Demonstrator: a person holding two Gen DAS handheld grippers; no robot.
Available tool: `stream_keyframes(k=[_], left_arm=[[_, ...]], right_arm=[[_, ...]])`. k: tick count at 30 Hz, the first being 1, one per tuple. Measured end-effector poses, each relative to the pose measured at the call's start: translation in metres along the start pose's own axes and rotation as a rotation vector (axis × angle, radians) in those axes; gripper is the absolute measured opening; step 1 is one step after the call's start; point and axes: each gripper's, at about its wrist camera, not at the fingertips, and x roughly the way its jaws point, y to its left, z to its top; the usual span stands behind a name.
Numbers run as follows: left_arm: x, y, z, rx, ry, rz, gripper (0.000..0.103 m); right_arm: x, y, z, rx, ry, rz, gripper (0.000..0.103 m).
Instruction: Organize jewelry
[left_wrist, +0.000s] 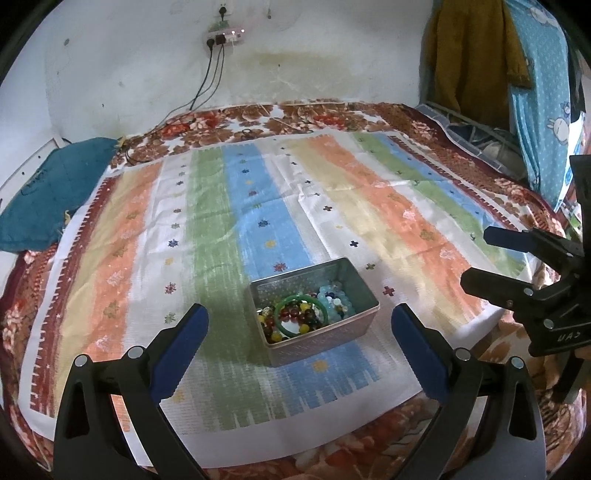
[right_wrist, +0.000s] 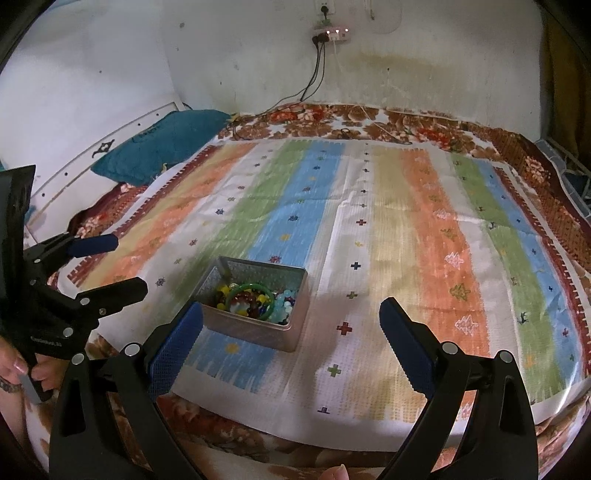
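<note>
Metal tin (left_wrist: 314, 314) with beaded bracelets (left_wrist: 334, 299) and a green bangle (left_wrist: 301, 314) sits on the striped cloth (left_wrist: 258, 206) over the bed. Left gripper (left_wrist: 301, 332) and right gripper (right_wrist: 291, 325) both have fingers spread wide, holding nothing, hovering near the tin.

Rectangular metal tin (left_wrist: 295, 350), lid off, upright on striped cloth. Inside: green bangle (left_wrist: 301, 314) tilted atop heap of multicoloured bead bracelets (left_wrist: 291, 321); pale blue bead bracelets (left_wrist: 334, 301) piled at one end.
</note>
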Motion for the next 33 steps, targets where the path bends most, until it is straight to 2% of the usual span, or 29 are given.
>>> stream_keyframes(k=[6,14,25,33], left_arm=[[-0.004,-0.004,-0.001,0.013,-0.024,0.035,0.097],[-0.007,-0.008,-0.001,0.04,-0.035,0.039,0.097],[-0.006,-0.014,-0.003,0.064,-0.029,0.049,0.097],[-0.007,-0.01,-0.002,0.042,-0.028,0.049,0.097]], right_arm=[[0.005,-0.002,0.001,0.012,0.017,0.0,0.097],[0.003,0.003,0.0,-0.013,0.014,-0.006,0.097],[-0.001,-0.002,-0.002,0.015,-0.016,-0.018,0.098],[-0.003,0.0,-0.003,-0.004,-0.027,-0.04,0.098]])
